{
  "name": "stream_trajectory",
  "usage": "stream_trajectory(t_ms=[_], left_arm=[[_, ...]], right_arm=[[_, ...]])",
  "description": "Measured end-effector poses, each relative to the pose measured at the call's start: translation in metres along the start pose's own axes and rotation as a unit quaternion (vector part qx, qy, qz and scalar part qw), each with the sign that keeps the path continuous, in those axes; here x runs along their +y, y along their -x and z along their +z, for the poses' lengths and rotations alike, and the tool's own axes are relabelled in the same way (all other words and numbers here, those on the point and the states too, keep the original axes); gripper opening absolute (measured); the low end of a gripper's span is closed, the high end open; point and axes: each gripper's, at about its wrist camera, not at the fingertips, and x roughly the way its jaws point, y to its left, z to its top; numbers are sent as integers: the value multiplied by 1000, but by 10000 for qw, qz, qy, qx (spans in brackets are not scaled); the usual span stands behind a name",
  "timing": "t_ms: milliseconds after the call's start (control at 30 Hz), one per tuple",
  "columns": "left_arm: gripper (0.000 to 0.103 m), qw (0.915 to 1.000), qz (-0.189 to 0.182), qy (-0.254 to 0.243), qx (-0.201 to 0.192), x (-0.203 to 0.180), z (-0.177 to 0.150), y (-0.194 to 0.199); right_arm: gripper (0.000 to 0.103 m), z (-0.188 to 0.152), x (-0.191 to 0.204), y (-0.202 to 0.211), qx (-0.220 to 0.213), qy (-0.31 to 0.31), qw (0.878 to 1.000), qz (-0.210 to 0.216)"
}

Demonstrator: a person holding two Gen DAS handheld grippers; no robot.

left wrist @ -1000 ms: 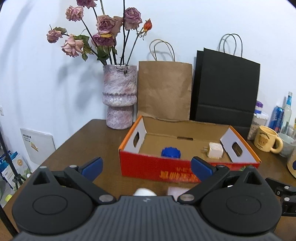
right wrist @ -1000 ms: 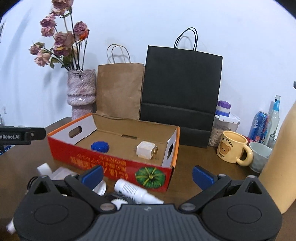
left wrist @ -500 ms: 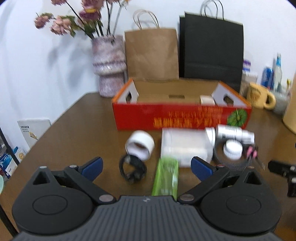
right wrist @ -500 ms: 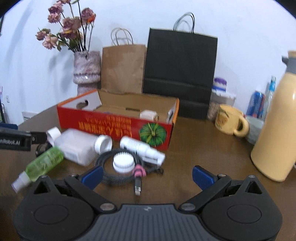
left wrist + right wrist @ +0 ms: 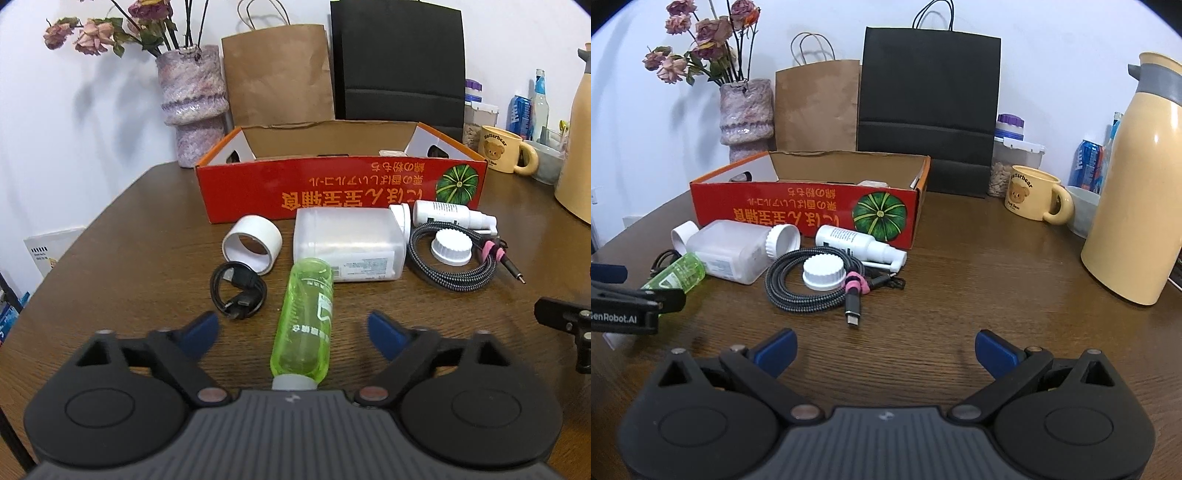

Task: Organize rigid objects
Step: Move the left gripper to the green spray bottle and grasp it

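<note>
A red cardboard box (image 5: pixel 340 184) stands open on the brown table. In front of it lie a white tape roll (image 5: pixel 253 243), a clear plastic jar (image 5: pixel 349 242), a green spray bottle (image 5: pixel 304 321), a white spray bottle (image 5: pixel 448 216), a white cap (image 5: pixel 452 247) and two coiled cables. My left gripper (image 5: pixel 293 330) is open, its fingers on either side of the green bottle, not touching it. My right gripper (image 5: pixel 884 349) is open and empty above bare table, short of the braided cable (image 5: pixel 812 284).
Behind the box stand a vase of dried roses (image 5: pixel 192 103), a brown paper bag (image 5: pixel 277 74) and a black bag (image 5: pixel 399 59). A yellow mug (image 5: pixel 1034 199), a bowl, cans and a tall cream thermos (image 5: pixel 1134 206) stand at the right.
Both grippers have pulled back and lowered from the box. The loose objects in front of the box have come into view, and the green bottle now lies between my left fingers.
</note>
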Motion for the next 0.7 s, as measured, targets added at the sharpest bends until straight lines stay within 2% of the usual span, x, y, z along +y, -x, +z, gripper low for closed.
stream_trajectory(t_ms=[67,133,267,333,700], left_arm=[[73,10000,-28,25,67,1,0,-3],[58,9998,-82,55,165,1,-1,-7],[48,9991,-322,203,191,6,-1,-12],[33,9991,-315,225,153,6,-1,-12],[32,9992,-288,284,42,8,0,-6]], right_arm=[[103,0,0,-1,12,15,10000,-5],[103,0,1,-1,19,22,10000,-2],[103,0,1,-2,33,22,10000,0],[103,0,1,-2,31,23,10000,-2],[103,-1,1,-6,75,24,10000,-19]])
